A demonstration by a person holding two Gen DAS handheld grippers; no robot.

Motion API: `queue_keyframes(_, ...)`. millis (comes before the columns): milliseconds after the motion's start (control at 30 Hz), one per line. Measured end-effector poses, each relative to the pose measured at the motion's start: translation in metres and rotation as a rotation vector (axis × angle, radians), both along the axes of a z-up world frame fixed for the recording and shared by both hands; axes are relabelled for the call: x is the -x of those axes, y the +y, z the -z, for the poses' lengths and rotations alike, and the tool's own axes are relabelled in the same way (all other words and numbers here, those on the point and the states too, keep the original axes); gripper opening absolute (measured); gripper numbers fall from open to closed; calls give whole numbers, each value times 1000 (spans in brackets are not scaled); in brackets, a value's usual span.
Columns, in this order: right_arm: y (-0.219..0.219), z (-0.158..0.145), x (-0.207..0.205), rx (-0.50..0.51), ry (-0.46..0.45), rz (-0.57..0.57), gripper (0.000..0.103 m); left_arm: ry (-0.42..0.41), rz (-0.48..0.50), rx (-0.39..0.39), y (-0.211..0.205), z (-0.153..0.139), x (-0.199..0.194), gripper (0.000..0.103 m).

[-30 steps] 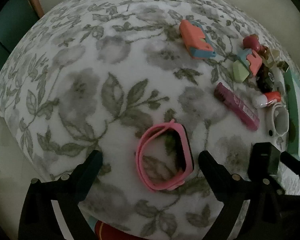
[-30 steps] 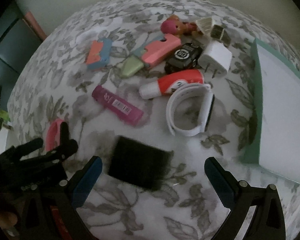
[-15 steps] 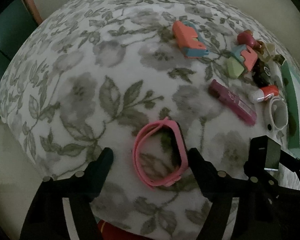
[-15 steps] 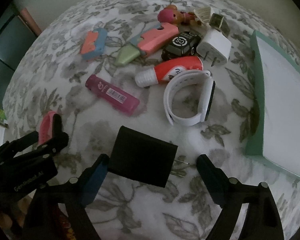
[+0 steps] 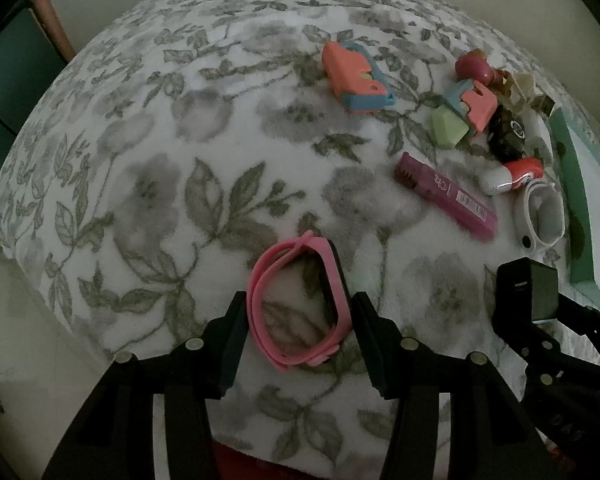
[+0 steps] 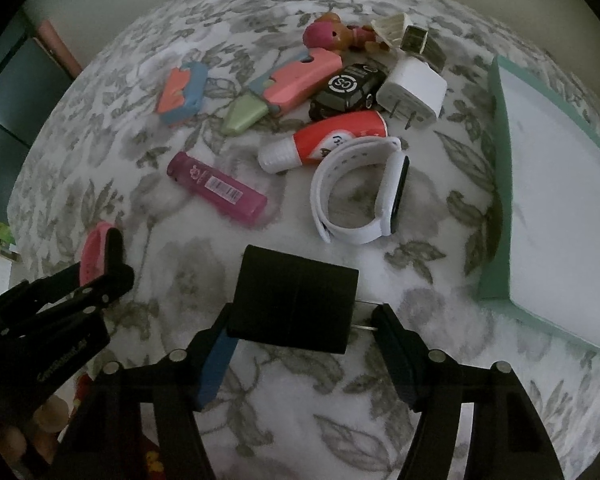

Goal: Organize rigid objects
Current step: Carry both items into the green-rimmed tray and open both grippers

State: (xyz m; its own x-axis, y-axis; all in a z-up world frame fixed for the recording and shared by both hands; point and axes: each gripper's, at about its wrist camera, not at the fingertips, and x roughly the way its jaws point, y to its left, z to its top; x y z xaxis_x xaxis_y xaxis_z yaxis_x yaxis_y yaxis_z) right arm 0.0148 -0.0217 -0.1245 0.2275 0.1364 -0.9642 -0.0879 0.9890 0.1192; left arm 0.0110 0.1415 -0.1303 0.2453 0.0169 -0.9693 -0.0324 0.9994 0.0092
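A: Your left gripper [image 5: 298, 320] is closing right now, and the gap is far narrower than a second ago. The pink band [image 5: 296, 304] sits between the fingers, on the floral cloth [image 5: 160, 184] where it lay before.

B: Are the pads on it?

A: They look right at its sides; I can't tell if they press. The band has kept its loop shape.

B: And your right?

A: Your right gripper [image 6: 300, 332] is closing too. The black charger block [image 6: 294, 300] is between its fingers. A second ago it lay flat ahead of them; now it stands tipped up, its left edge against the blue-padded finger [image 6: 216, 364]. The other finger is at the metal prong, and I can't tell if it touches.

B: The rest of the pile?

A: Unchanged. The magenta lighter [image 6: 218, 188], white band [image 6: 358, 196], red-and-white tube [image 6: 324, 142], white plug [image 6: 414, 90], black toy car [image 6: 348, 88], and the coral and blue pieces [image 6: 180, 94] lie where they were. The teal tray [image 6: 496, 184] stays at the right edge of the cloth.
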Motion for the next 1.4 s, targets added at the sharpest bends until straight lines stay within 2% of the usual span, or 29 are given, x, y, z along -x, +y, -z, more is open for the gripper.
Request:
queue_keyframes(433, -18, -13, 4, -61, -2, 16, 70, 48, -14, -15, -7, -11, -9, 53)
queue_keyframes(567, -35, -36, 7, -129, -50, 41, 70, 21, -18, -3, -13, -34, -14, 53)
queue_keyframes(800, -87, -84, 10, -203, -186, 175, 70, -81, 24, 9, -50, -93, -31, 53)
queue_keyframes(933, -118, -95, 8, -158, -230, 265, 70, -116, 79, 18, -90, -112, -43, 53)
queue_keyframes(1067, -152, -100, 6, -52, -265, 361, 70, -121, 145, 36, -137, -119, -54, 53)
queue_keyframes(1133, -170, -101, 5, -3, -276, 406, 70, -113, 175, 55, -162, -118, -60, 53)
queue_keyframes(1400, -248, -84, -5, 85, -267, 579, 70, -99, 297, 71, -256, -108, -76, 53)
